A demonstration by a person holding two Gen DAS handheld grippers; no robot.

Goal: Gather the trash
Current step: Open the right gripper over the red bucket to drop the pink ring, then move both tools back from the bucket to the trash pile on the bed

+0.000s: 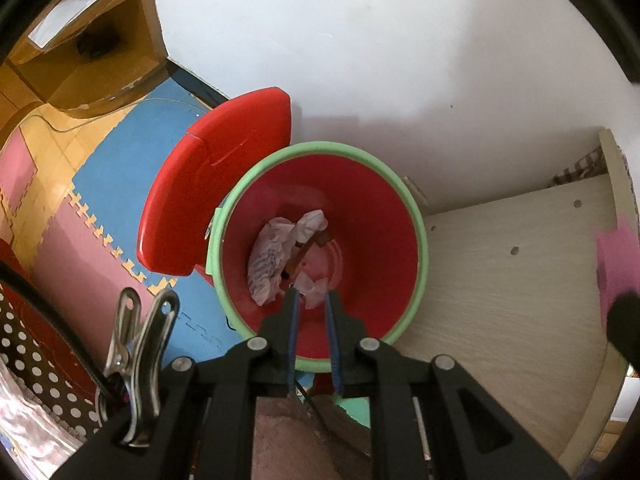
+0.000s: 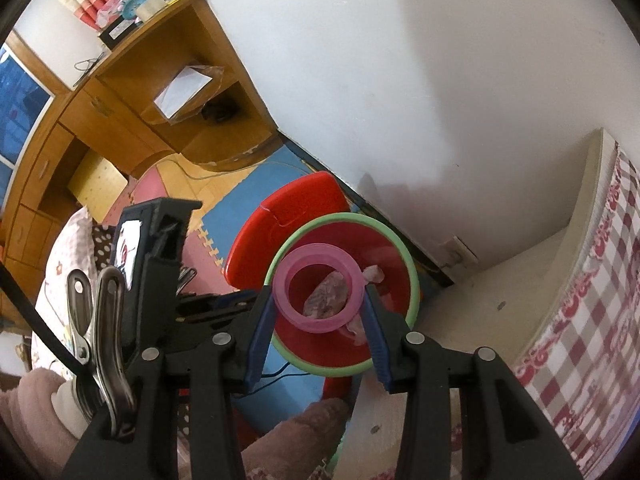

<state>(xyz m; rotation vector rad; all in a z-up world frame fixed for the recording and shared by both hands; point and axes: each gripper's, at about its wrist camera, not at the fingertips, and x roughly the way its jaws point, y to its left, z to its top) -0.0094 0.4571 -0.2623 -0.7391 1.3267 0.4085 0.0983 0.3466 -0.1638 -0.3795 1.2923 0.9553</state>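
Note:
A red bin with a green rim [image 1: 320, 147] stands on the floor by the wall, its red lid [image 1: 216, 184] swung open to the left. Crumpled papers [image 1: 266, 264] lie at its bottom. My left gripper [image 1: 311, 290] points down over the bin's near side, its blue-padded fingers slightly apart with nothing between them. In the right wrist view, my right gripper [image 2: 319, 291] is shut on a pink plastic ring [image 2: 318, 251], held flat above the bin's rim [image 2: 414, 280]. The left gripper [image 2: 236, 300] shows at that view's left.
The white wall runs behind the bin. A pale wooden bed board [image 1: 520, 280] and red-checked bedding [image 2: 592, 300] lie to the right. Blue and pink foam mats [image 1: 120, 184] cover the floor on the left, with a wooden desk [image 2: 120, 120] beyond. A sleeve [image 2: 296, 432] is below.

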